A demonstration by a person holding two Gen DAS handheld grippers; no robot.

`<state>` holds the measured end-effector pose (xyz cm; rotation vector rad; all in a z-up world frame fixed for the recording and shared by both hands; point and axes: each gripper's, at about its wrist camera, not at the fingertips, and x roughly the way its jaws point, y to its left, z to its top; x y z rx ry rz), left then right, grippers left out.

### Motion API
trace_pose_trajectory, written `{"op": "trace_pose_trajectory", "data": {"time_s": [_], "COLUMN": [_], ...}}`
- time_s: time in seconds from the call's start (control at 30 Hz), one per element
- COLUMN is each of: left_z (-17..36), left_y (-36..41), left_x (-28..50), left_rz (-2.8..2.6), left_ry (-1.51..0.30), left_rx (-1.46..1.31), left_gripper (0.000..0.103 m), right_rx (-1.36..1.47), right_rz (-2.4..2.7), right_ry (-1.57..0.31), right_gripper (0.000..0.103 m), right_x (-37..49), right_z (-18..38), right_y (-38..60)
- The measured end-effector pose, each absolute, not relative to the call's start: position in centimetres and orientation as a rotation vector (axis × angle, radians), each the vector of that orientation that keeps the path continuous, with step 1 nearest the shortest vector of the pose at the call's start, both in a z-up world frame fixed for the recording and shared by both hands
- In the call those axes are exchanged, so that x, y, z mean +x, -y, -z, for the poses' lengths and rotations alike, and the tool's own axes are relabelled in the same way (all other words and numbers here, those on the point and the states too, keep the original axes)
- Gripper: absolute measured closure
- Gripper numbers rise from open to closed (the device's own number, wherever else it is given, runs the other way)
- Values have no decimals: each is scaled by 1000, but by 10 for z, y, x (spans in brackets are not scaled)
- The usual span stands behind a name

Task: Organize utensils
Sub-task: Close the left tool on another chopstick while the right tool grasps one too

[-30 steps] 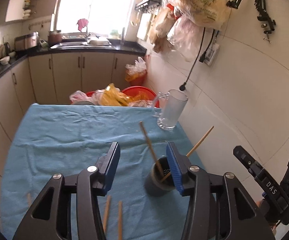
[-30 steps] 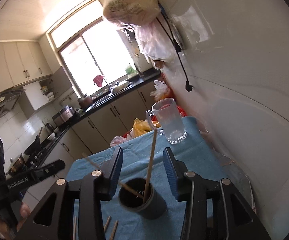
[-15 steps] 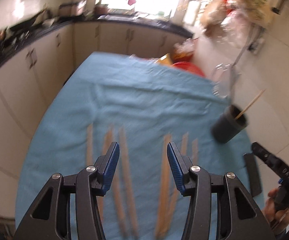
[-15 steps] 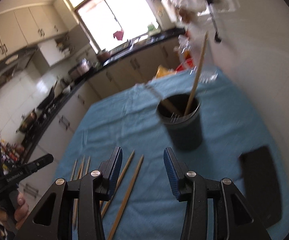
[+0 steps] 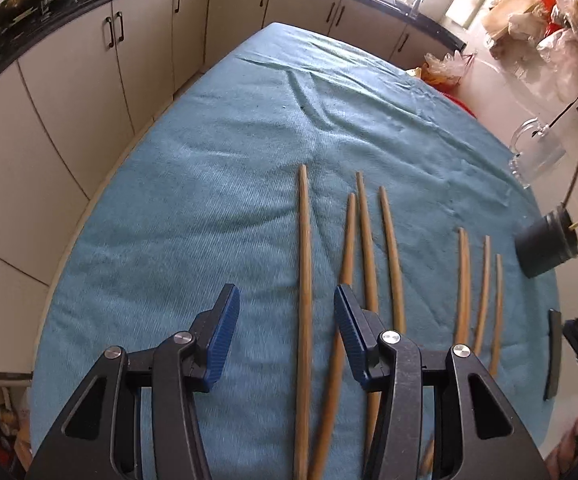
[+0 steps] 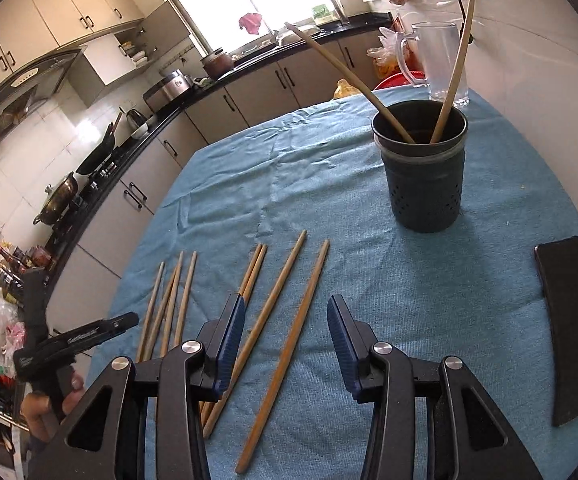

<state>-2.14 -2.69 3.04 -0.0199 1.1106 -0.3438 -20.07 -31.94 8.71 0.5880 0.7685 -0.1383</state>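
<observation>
Several wooden chopsticks [image 5: 304, 280] lie side by side on the blue cloth [image 5: 209, 184]. My left gripper [image 5: 286, 334] is open and empty, its jaws either side of the leftmost chopstick, above it. My right gripper [image 6: 285, 346] is open and empty over the rightmost chopstick [image 6: 289, 344]. A dark perforated utensil holder [image 6: 423, 168] stands upright with two chopsticks [image 6: 455, 68] leaning in it. It also shows at the right edge of the left wrist view [image 5: 545, 246].
A clear glass mug [image 6: 437, 60] stands behind the holder near the wall. A black flat object [image 6: 575, 324] lies at the table's right edge. Kitchen counters and cabinets [image 5: 129, 40] run along the left and back. A red basin [image 6: 399, 80] sits beyond the table.
Both grippers have pulled back from the holder and tilted down over the loose chopsticks. The holder now stands farther away. Both stay open.
</observation>
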Motion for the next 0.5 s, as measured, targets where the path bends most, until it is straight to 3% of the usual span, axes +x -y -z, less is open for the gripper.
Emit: {"op": "trace_pose_trajectory", "data": {"time_s": [0.07,0.27,0.43,0.5], "left_z": [-30,-23,-22,-22], "left_y": [35,54,60,58], "left_x": [-15,8,15,15], "left_rz": [338,303,278,281], "left_ry": [-1114,-1119,-1103,-1100], "left_rx": [-2,63,98,102], "left_gripper": [59,81,96,96], "right_rx": [586,610,625,628], "right_rz": [143,121,106,105], "right_ry": [-772,-822,-901,-941], "right_gripper": [56,57,64,68], "right_x": [-201,-186,-152,-137], "right_z": [-87,-82,-72,-65], "right_y": [320,320,317,316]}}
